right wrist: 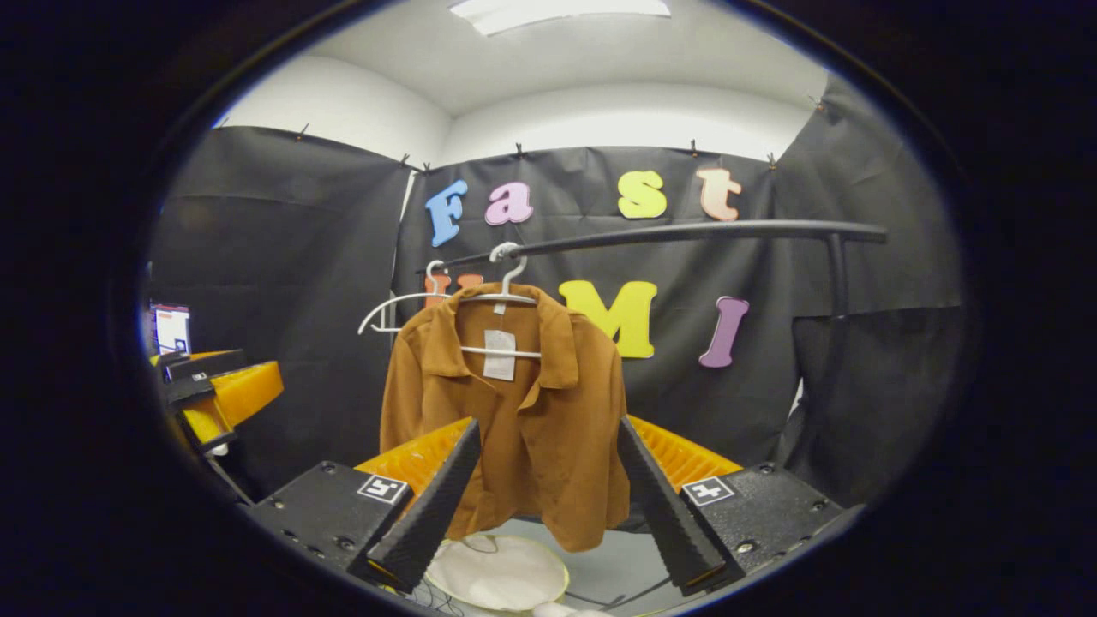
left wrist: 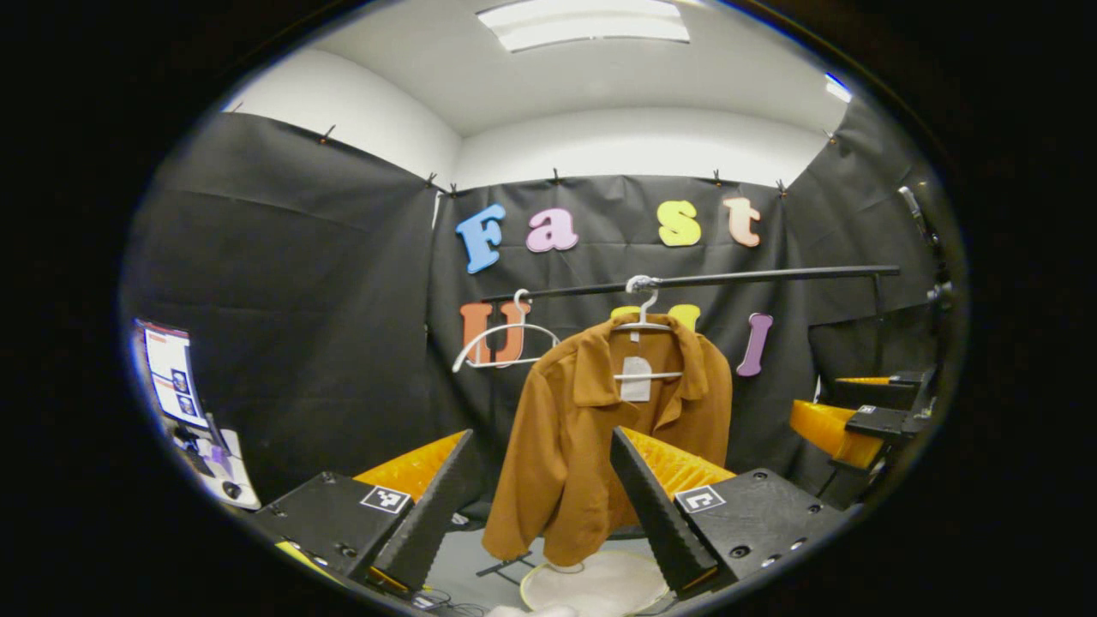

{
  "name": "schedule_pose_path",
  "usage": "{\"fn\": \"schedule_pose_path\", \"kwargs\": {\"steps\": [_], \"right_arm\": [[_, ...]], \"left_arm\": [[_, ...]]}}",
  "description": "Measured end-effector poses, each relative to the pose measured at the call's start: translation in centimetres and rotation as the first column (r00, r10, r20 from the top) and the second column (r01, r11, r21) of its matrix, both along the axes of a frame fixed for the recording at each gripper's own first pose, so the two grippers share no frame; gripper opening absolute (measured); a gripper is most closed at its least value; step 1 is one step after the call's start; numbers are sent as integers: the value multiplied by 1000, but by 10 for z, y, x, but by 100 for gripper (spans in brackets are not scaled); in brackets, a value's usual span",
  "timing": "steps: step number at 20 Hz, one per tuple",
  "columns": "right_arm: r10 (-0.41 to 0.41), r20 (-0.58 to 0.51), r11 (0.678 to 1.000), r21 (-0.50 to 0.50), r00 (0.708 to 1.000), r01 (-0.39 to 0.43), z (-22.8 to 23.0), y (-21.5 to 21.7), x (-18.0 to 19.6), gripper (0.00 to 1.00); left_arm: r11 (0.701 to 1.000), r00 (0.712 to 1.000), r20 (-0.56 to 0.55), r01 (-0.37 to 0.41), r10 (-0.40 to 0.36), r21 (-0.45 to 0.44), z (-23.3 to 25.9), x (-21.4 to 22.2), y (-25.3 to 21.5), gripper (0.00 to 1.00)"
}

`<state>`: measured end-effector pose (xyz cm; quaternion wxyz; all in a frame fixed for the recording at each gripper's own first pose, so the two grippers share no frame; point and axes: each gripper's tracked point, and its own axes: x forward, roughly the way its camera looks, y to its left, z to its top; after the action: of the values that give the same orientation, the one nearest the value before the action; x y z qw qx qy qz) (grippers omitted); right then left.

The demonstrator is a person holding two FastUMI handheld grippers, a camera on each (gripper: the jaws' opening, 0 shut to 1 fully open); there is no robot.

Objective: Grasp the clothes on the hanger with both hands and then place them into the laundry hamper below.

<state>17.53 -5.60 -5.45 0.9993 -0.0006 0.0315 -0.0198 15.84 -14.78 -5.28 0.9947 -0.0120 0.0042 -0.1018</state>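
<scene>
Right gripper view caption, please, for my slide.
Open right gripper faces a brown shirt on a white hanger, above the laundry hamper.

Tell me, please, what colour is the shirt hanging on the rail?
The shirt is plain rust brown, clearest in the right gripper view.

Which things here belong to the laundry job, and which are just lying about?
For the job:
brown shirt on its white hanger
laundry hamper below it
left gripper and right gripper, fingers apart, holding nothing

Just there:
empty hanger on the rail
monitor
</scene>
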Motion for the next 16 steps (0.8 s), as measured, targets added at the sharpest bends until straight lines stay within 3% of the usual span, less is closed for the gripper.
{"fn": "schedule_pose_path", "kwargs": {"steps": [8, 9, 16], "right_arm": [[69, -15, 998, 14, 997, -69, -6, -21, 140, 100], [79, -20, 997, 15, 997, -79, -7, -21, 154, 100], [133, -28, 991, 20, 991, -132, -13, -14, 224, 100]], "left_arm": [[1000, 1000, -13, -12, 11, -29, -15, 131, -76, 100], [1000, 1000, -15, -21, 21, -23, -18, 145, -80, 97], [998, 997, -38, -66, 66, -4, -34, 218, -102, 100]]}}
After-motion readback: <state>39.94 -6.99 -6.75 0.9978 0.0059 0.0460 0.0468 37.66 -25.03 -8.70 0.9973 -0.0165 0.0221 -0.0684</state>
